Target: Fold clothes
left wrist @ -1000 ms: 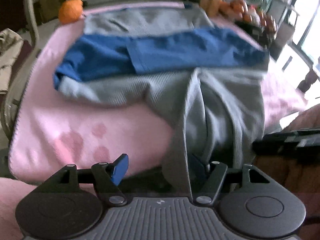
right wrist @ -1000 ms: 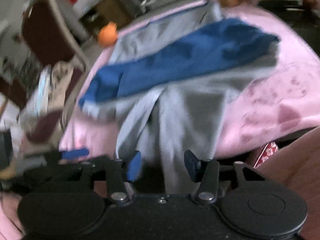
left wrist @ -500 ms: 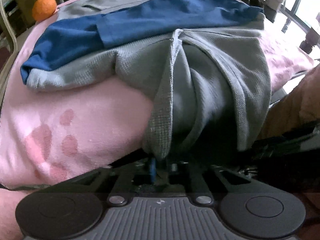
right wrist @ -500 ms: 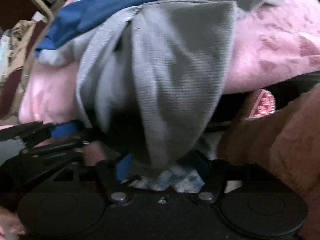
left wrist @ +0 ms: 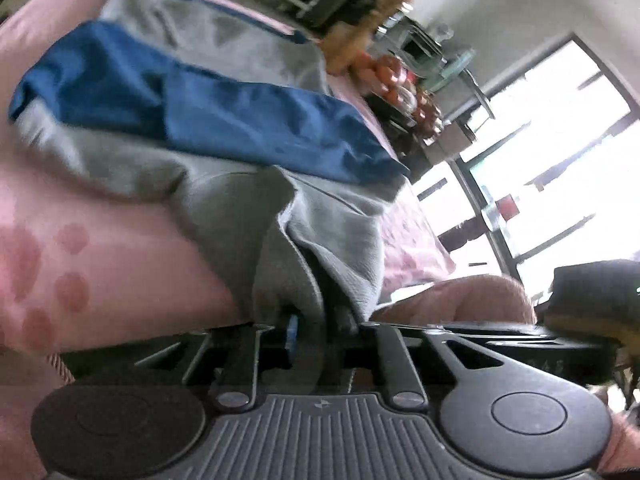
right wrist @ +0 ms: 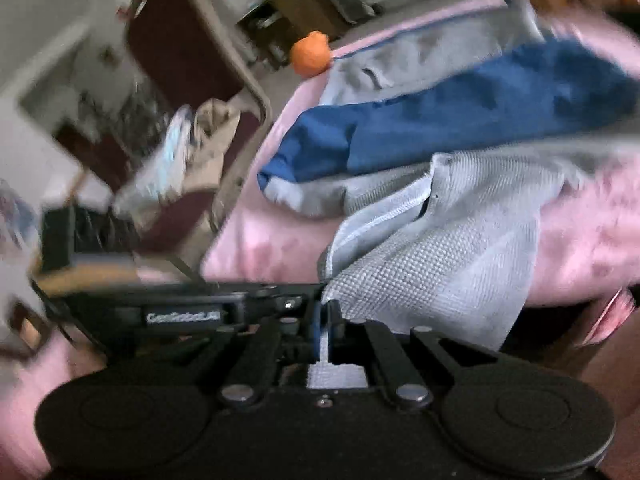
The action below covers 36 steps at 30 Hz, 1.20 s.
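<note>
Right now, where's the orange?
Right wrist view, upper centre: the orange sits at the far edge of the pink blanket, just left of the grey garment.

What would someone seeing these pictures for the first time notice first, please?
The bright blue panel across the grey garment, spread over a pink blanket, draws the eye first. Next, both grippers: the left gripper and the right gripper are each shut on the garment's near hem. A small orange ball sits at the blanket's far corner.

An orange [right wrist: 310, 53] sits beside a maroon chair [right wrist: 180, 52].
</note>
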{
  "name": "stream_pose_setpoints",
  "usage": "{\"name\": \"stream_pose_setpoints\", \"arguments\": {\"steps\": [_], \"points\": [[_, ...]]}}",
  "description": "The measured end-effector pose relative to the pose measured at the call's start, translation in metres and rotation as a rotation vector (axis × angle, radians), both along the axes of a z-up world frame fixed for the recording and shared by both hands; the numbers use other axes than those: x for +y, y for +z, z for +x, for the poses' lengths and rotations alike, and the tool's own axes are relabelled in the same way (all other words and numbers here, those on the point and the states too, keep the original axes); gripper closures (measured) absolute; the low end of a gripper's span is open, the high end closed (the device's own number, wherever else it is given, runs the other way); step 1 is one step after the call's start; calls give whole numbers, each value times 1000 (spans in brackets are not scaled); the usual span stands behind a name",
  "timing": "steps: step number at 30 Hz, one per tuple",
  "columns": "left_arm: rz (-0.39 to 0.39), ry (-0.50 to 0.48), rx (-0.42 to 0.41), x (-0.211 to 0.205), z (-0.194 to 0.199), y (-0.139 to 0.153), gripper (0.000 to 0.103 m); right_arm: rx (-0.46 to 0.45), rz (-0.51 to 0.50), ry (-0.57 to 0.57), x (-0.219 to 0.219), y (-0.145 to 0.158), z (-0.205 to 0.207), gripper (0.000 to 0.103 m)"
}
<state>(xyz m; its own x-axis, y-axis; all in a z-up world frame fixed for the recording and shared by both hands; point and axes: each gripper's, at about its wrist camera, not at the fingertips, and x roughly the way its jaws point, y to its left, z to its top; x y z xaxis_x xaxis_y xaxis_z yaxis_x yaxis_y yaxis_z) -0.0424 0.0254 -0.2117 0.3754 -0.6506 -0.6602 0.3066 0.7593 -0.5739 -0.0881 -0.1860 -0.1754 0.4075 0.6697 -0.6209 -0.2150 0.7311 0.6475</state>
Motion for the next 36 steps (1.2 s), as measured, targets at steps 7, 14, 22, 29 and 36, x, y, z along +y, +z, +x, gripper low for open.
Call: {"name": "stream_pose_setpoints", "arguments": {"steps": [7, 14, 22, 29, 36], "points": [[-94, 102, 104, 22, 12, -6, 60, 120, 144, -63, -16, -20, 14, 100], [-57, 207, 114, 40, 15, -6, 41, 176, 98, -50, 6, -34, 34, 100], [36, 300, 120, 64, 15, -8, 33, 205, 56, -48, 30, -45, 64, 100], [247, 195, 45, 44, 10, -5, 33, 231, 20, -47, 51, -55, 89, 100], [426, 128, 93, 29, 11, -26, 33, 281, 38, -98, 52, -72, 109, 100]]}}
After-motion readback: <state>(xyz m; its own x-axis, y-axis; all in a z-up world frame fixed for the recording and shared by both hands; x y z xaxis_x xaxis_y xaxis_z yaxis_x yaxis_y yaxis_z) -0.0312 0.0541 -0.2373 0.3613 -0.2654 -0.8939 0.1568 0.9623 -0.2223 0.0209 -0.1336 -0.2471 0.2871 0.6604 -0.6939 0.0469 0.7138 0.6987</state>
